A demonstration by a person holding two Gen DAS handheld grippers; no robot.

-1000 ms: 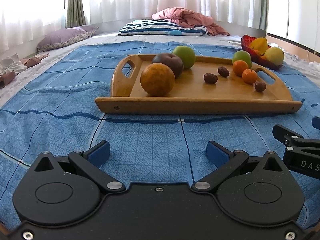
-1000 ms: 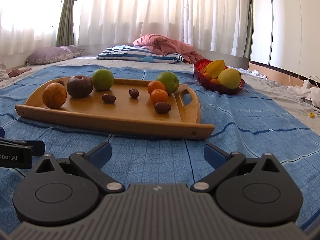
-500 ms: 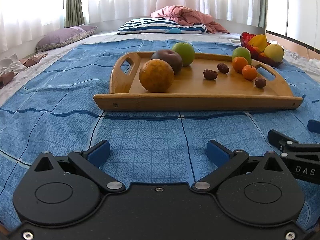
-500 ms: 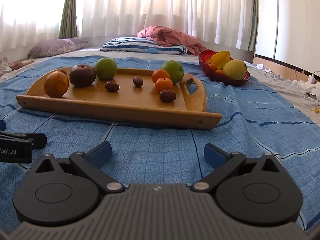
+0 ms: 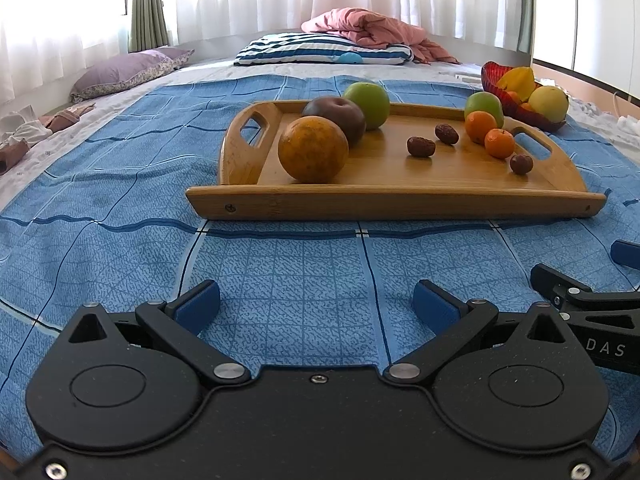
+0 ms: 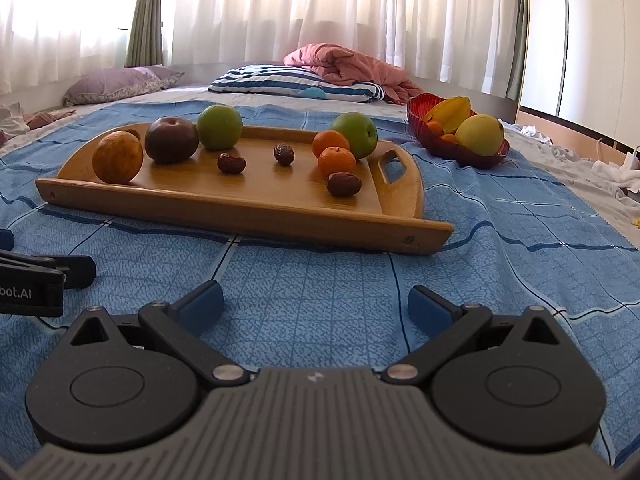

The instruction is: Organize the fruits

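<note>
Both claws are low over the blue bedspread (image 5: 280,272), side by side, and nothing is in either one: the left claw (image 5: 316,304) has its blue pads spread wide, released, and the right claw (image 6: 316,304) is just as wide, released too. Straight ahead of both sits the wooden tray (image 6: 240,208), flat on the bed, well clear of the fingertips. From the left claw's view the big orange (image 5: 313,149) is the nearest fruit, at the tray's left end, with the dark plum (image 5: 336,118) touching it behind and a green apple (image 5: 370,98) behind that. Over on the right claw's side, a second green apple (image 6: 356,134) sits by the tray's right handle with two small tangerines (image 6: 336,160) in front of it, one behind the other. Three brown dates (image 6: 343,184) are scattered across the tray's middle and right. Beyond the tray, ahead and right of the right claw, a red bowl (image 6: 460,152) holds a yellow fruit and other pieces. A striped pillow (image 6: 296,86) lies far ahead.
</note>
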